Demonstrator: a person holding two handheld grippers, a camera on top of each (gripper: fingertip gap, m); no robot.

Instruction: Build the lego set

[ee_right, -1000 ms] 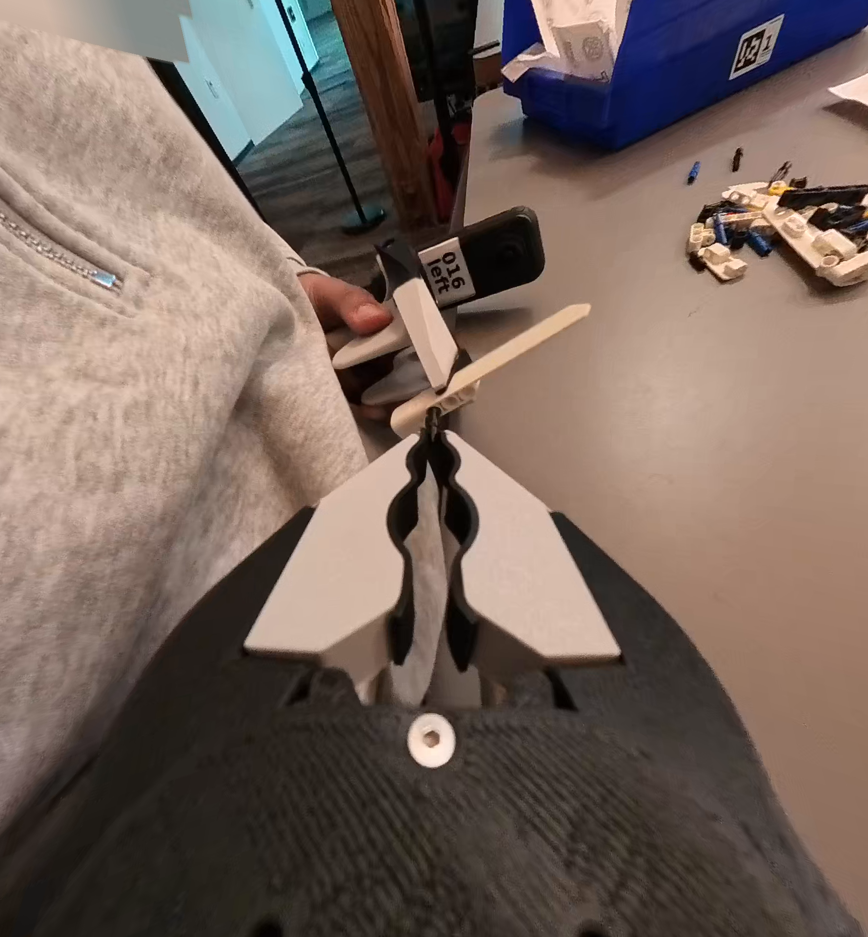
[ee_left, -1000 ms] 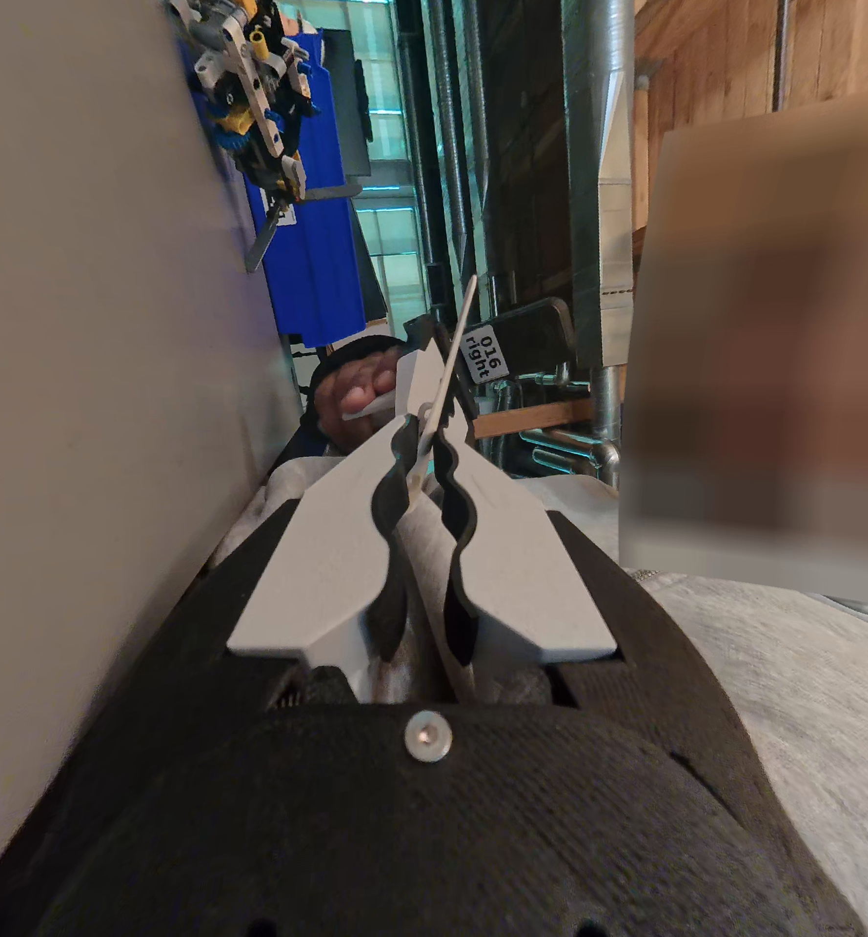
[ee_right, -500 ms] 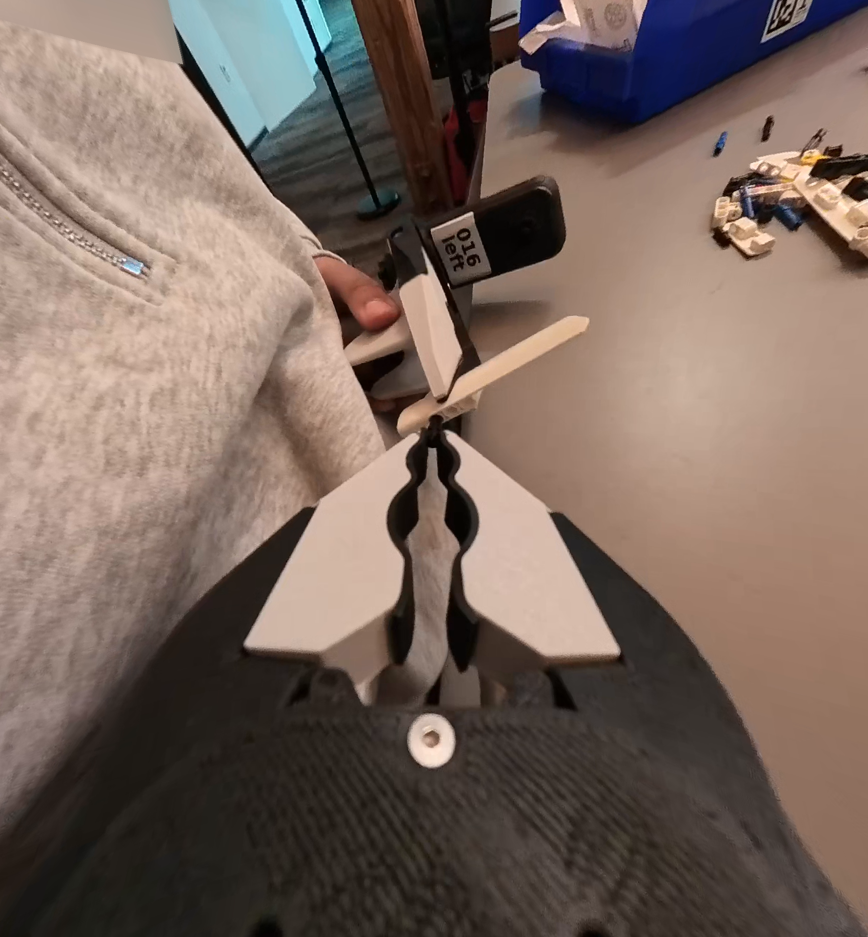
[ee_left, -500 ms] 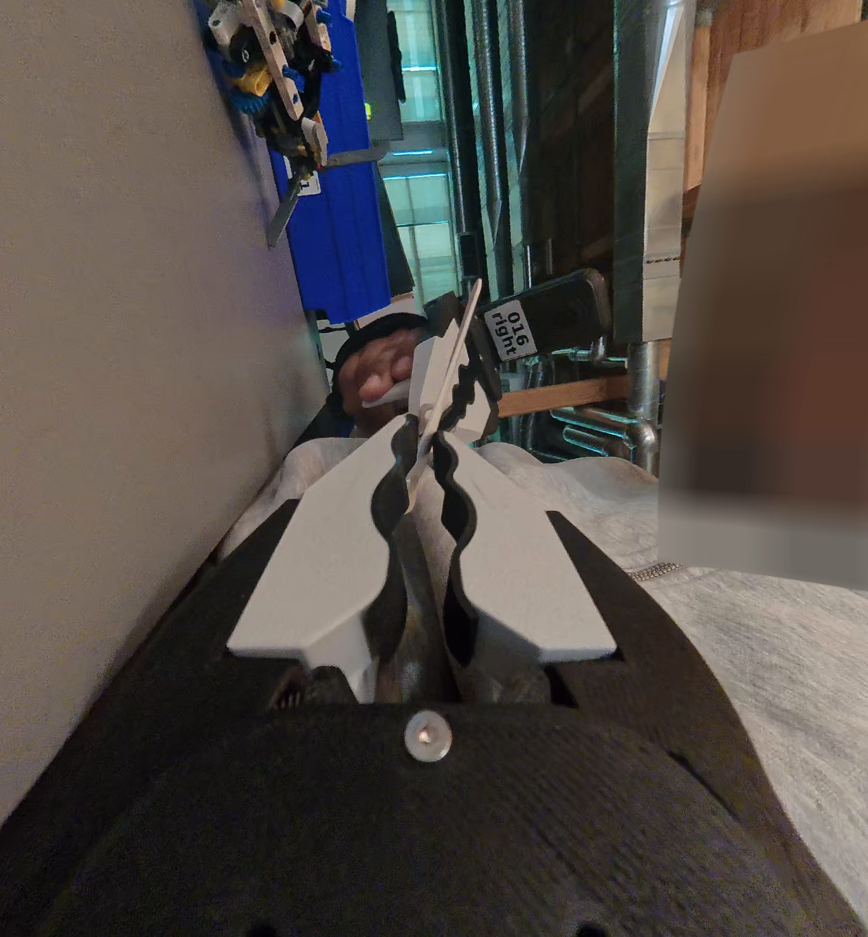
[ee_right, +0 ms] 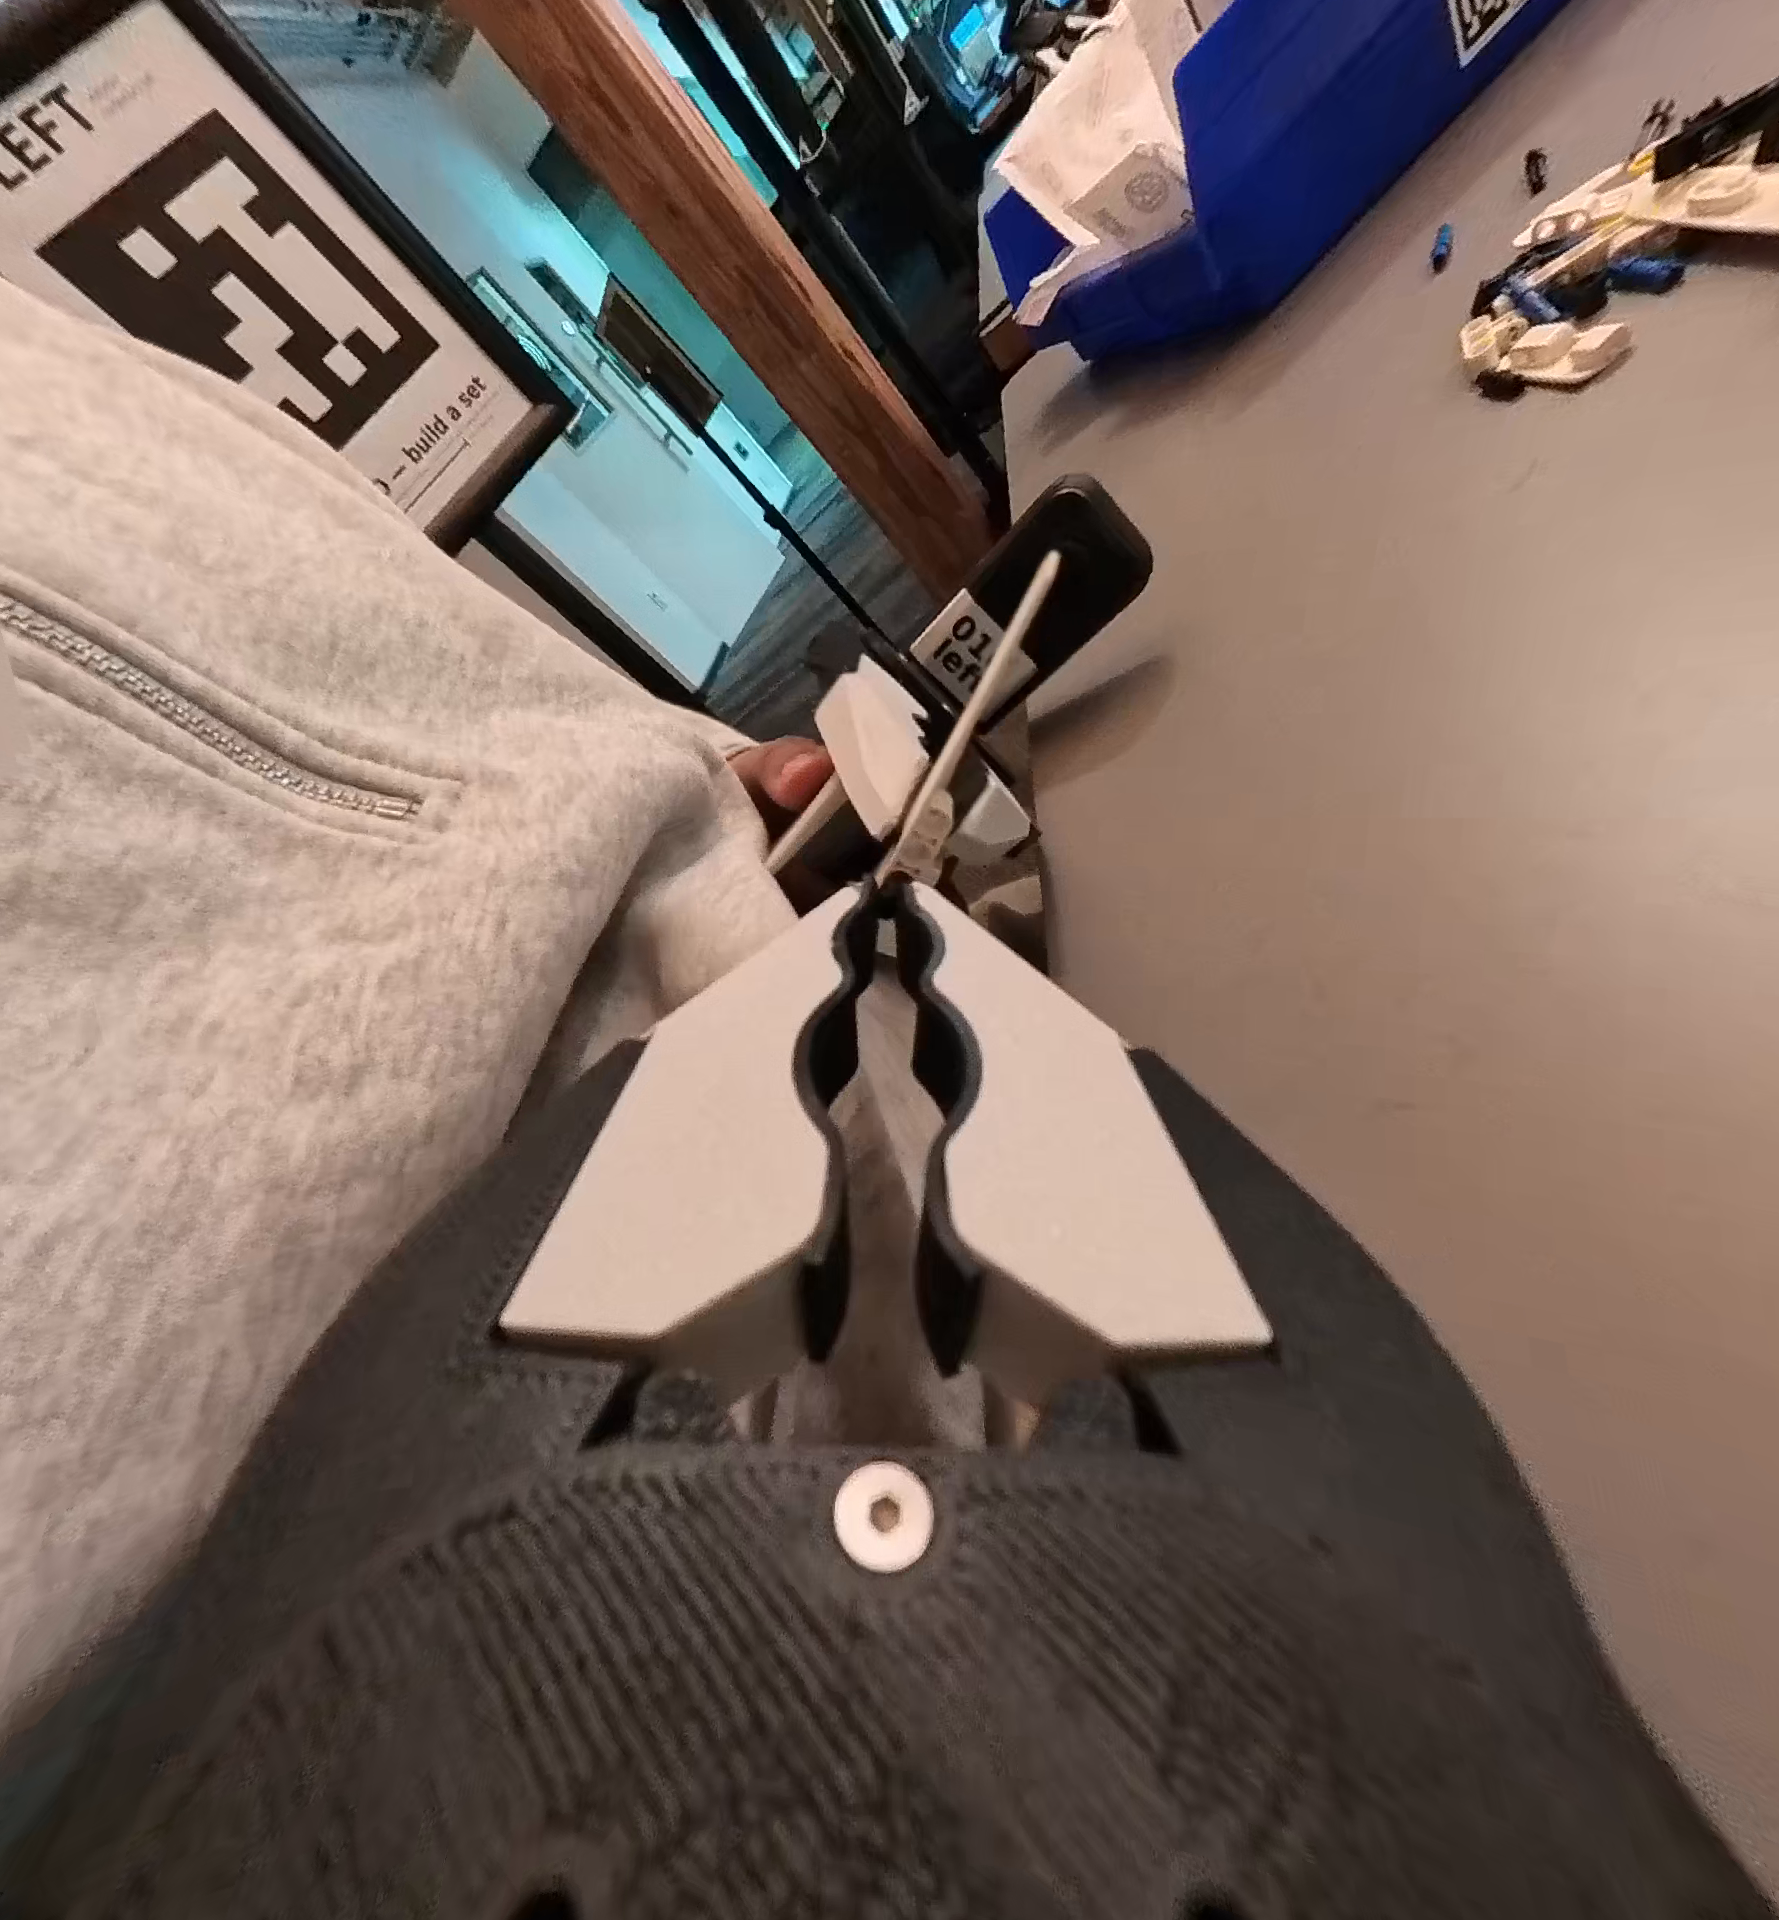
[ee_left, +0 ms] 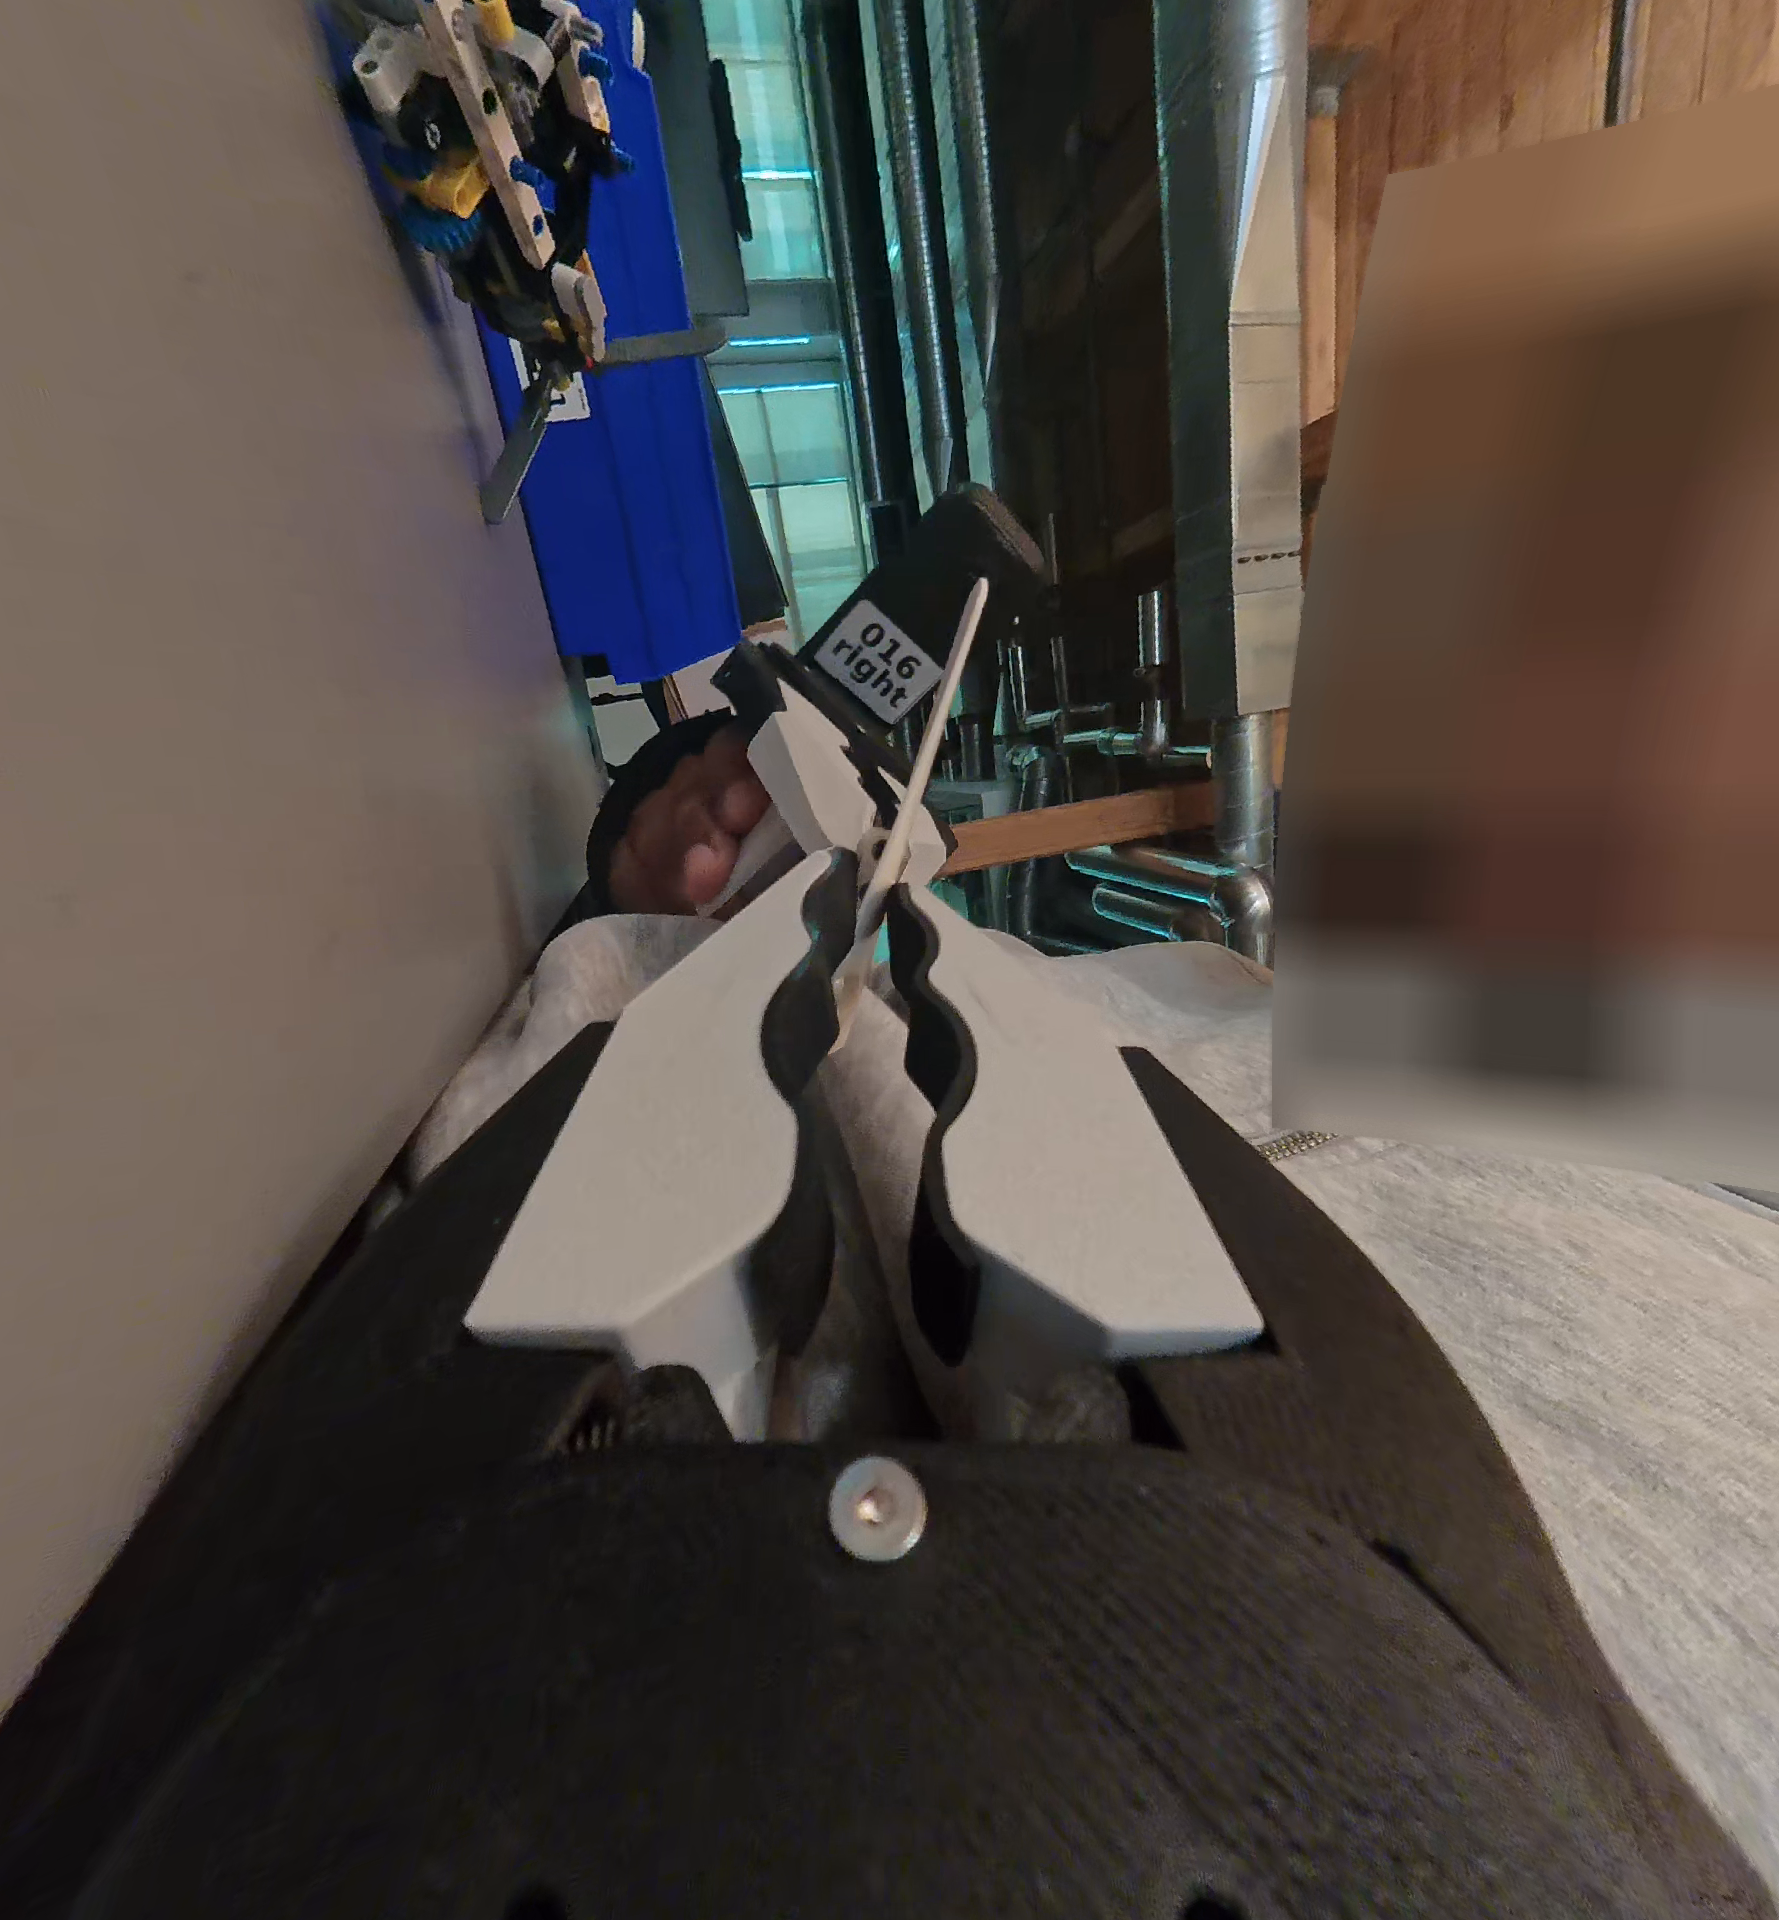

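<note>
The work surface is a grey table [ee_right: 1487,935] with a matte top, lit evenly. A brown wooden post [ee_right: 739,260] rises beyond the table's far edge. Behind it stand glass partitions [ee_right: 656,499] with a teal tint (dark metal frames). In the left wrist view, metal pipes [ee_left: 916,312] and a ribbed duct [ee_left: 1191,416] run along a wood-panelled wall [ee_left: 1487,73].

One blue bin [ee_right: 1280,208], one part-built lego model [ee_left: 490,156], one long white beam [ee_right: 978,717], two grippers.
</note>
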